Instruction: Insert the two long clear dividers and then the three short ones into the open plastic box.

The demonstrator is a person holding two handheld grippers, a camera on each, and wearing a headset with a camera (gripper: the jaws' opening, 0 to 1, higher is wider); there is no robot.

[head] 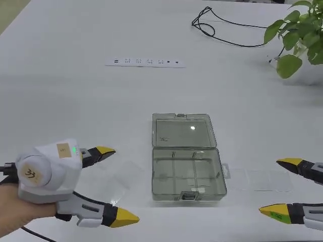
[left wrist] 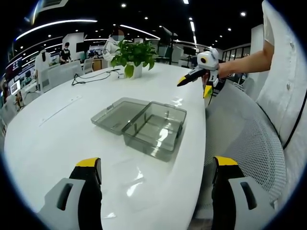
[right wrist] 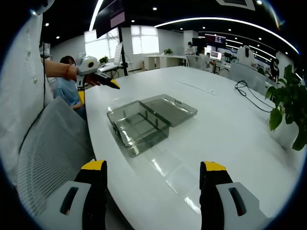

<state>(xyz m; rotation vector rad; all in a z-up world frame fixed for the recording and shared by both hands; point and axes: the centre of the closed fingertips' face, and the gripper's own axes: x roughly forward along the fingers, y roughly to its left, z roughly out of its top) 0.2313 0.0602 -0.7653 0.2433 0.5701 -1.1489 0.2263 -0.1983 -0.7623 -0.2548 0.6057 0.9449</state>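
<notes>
Both the left gripper point(head: 118, 184) and right gripper point(head: 276, 185) were spread and empty, flanking the box point(head: 154, 174). Dividers point(head: 257, 179) lay just right of it.

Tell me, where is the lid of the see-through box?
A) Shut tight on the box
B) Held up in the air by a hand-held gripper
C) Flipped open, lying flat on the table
C: the lid lies open and flat on the table, joined to the far edge of the box, with nothing holding it.
</notes>
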